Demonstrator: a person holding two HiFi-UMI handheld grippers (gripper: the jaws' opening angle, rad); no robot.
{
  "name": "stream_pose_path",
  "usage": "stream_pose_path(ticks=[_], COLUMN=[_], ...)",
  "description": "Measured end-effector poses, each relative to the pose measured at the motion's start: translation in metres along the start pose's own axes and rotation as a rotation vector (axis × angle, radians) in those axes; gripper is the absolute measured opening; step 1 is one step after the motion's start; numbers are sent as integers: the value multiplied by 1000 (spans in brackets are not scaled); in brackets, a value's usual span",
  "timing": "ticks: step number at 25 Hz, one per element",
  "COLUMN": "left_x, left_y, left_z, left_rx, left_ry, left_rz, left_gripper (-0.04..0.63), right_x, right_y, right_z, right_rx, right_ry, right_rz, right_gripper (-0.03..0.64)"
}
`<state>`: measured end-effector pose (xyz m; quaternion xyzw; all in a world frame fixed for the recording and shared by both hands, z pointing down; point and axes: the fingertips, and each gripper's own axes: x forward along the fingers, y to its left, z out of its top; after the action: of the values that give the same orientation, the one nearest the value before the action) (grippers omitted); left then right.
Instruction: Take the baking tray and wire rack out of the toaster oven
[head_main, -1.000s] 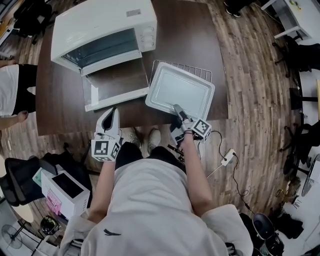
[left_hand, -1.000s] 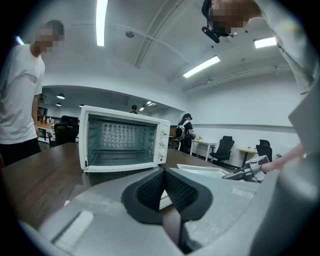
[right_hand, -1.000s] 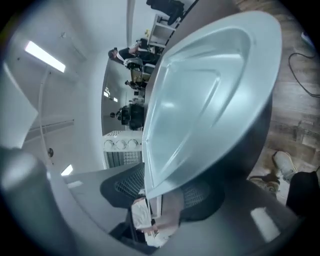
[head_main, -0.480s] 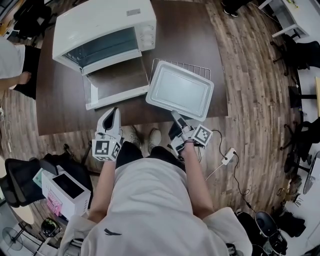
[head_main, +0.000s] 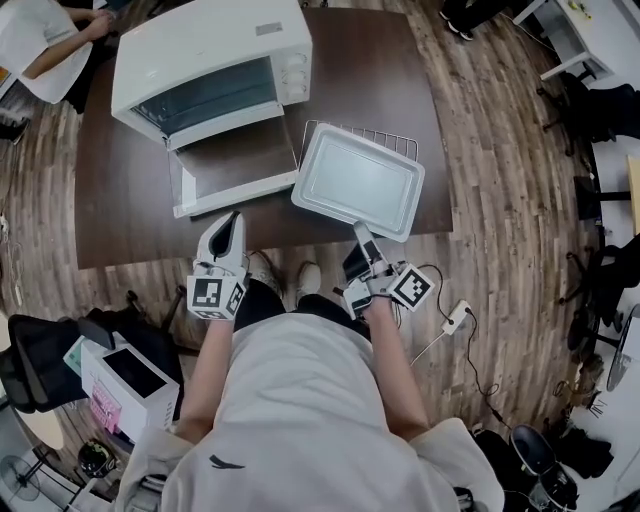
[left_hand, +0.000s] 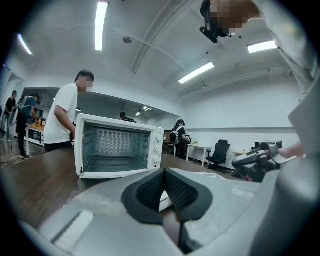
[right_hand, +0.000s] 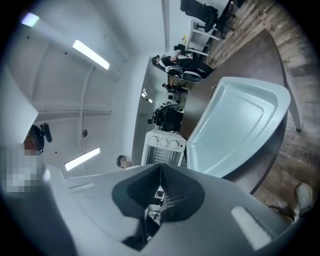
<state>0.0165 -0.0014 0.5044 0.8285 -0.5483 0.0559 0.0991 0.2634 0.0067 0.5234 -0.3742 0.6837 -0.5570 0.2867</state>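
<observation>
Nearest the person, both tools are off the work. The left gripper (head_main: 231, 224) hangs at the table's near edge with its jaws pressed together on nothing. The right gripper (head_main: 361, 234) sits just short of the baking tray (head_main: 360, 180), its jaws also together and empty.

That closeness is the first worry. The tray's near corner lies right at the lip of the table (head_main: 400, 70), maybe a little over it. A careless swing of the right tool could catch that rim and tip the tray to the floor. Down there a cable and power strip (head_main: 455, 314) lie beside the person's feet, and a step back could snag them.

The tray is out of the oven and rests on top of the wire rack (head_main: 365, 133), whose bars show past its far edge. Metal on wire probably slides easily, so a nudge might shift the tray, or drag both pieces.

The open oven door (head_main: 235, 175) juts out just beside the tray's left corner; I cannot tell whether they touch. Swinging the door up might clip that corner.

Farthest back, the toaster oven (head_main: 210, 60) looks empty, so the task seems done.
</observation>
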Motion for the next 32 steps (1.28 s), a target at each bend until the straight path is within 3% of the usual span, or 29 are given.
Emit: stream_pose_path(ticks=[8, 16, 18, 23, 25, 32], left_x=[-8, -19, -22, -28, -31, -43], left_y=[4, 19, 23, 35, 40, 63], left_z=[0, 1, 1, 1, 0, -2], left_rx=[-2, -6, -5, -5, -8, -15], left_ry=[-16, -18, -18, -15, -14, -20], left_rz=[39, 81, 92, 115, 126, 167], left_gripper=[3, 3, 3, 3, 3, 3], right_x=[14, 29, 31, 38, 43, 61], right_y=[34, 43, 41, 47, 51, 58], right_z=[8, 2, -1, -6, -10, -23], right_rx=[-206, -293, -399, -922, -1050, -1081], right_ry=[56, 94, 105, 111, 116, 116], right_rz=[73, 68, 7, -160, -192, -181], right_gripper=[0, -2, -2, -2, -2, -2])
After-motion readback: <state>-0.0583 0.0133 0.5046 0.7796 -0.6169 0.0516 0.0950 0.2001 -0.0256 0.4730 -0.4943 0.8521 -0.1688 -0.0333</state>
